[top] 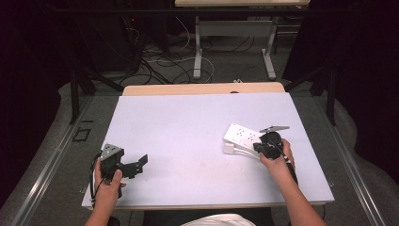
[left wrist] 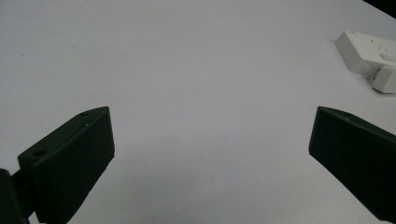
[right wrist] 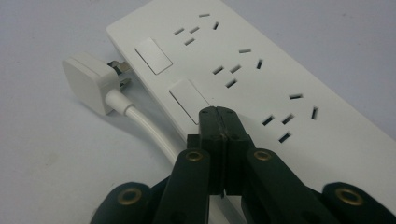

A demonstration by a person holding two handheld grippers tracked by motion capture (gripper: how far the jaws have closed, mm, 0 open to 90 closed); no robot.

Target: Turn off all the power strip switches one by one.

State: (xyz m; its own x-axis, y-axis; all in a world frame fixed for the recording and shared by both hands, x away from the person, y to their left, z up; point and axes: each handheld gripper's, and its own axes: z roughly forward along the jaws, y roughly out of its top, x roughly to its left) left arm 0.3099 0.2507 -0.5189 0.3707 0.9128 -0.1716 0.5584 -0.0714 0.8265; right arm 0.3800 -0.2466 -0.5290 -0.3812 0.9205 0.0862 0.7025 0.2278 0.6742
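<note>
**Inspector:** Position of the power strip (right wrist: 261,79)?

**Assistant:** On the right half of the desk (top: 188,136), lying flat, angled away from the person. Its plug (right wrist: 91,81) lies loose just beside the near end, prongs towards the strip's side, in no socket. The cord (right wrist: 149,128) runs back along the strip's edge.

**Inspector:** Right claw (right wrist: 219,116)?

**Assistant:** Fully closed, jaws together with nothing between them. The tips rest at, or just above, the lower edge of the second rocker switch (right wrist: 189,100); contact cannot be confirmed. It reads as a closed-tip press on that switch.

**Inspector:** Left claw (left wrist: 210,140)?

**Assistant:** Wide open, empty, held over bare desk well apart from the strip.

**Inspector:** Risks?

**Assistant:** Three, in my judgement. First, the tips sit at the switch's edge and not its centre; a push from there could slide off onto the casing and leave the rocker unmoved. Second, nothing braces the strip: a slanted push may skid it across the smooth desk or pivot it towards the plug. Third, the cord passes close under the claw and could be snagged on withdrawal, dragging the plug.

**Inspector:** Remedy?

**Assistant:** Press straight down, centred, with the left claw steadying the far end.
</note>
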